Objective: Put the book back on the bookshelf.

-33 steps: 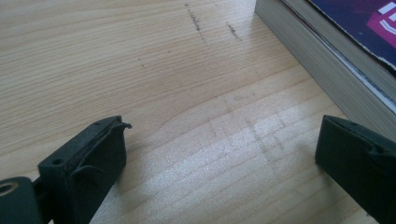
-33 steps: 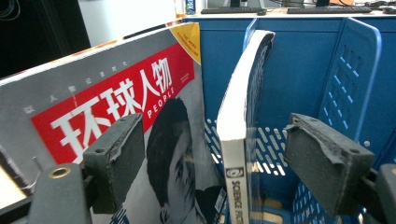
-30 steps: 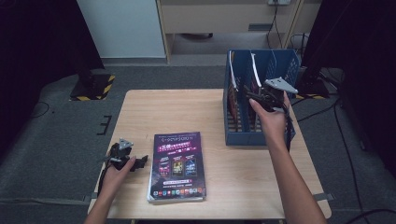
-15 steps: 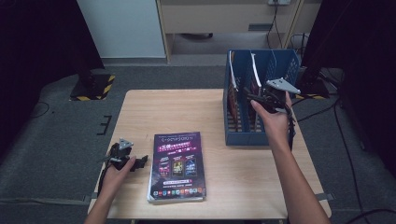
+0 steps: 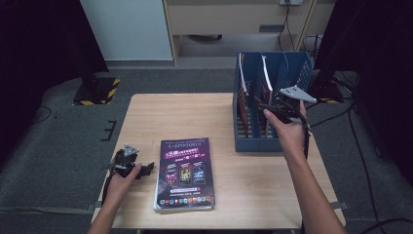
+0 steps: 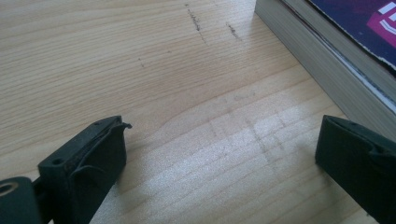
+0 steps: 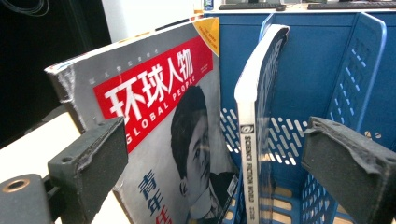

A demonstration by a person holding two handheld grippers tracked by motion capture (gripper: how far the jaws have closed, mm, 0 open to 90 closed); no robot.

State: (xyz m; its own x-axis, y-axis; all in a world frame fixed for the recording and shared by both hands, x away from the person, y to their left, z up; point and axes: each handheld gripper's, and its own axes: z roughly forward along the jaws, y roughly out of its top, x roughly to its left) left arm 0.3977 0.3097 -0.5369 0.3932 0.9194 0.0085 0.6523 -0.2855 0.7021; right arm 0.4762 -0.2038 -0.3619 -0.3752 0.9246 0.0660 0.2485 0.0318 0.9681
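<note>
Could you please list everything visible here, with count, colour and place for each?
Table: one, light wood, centre of the high view.
File rack: one, blue, three slots, table's right side.
Magazines in rack: two, one with a red title banner in the left slot, one thin in the next slot.
Flat magazine: one, purple cover, lying near the front edge.
Left gripper: black, open, beside the flat magazine.
Right gripper: black, open, at the rack.
</note>
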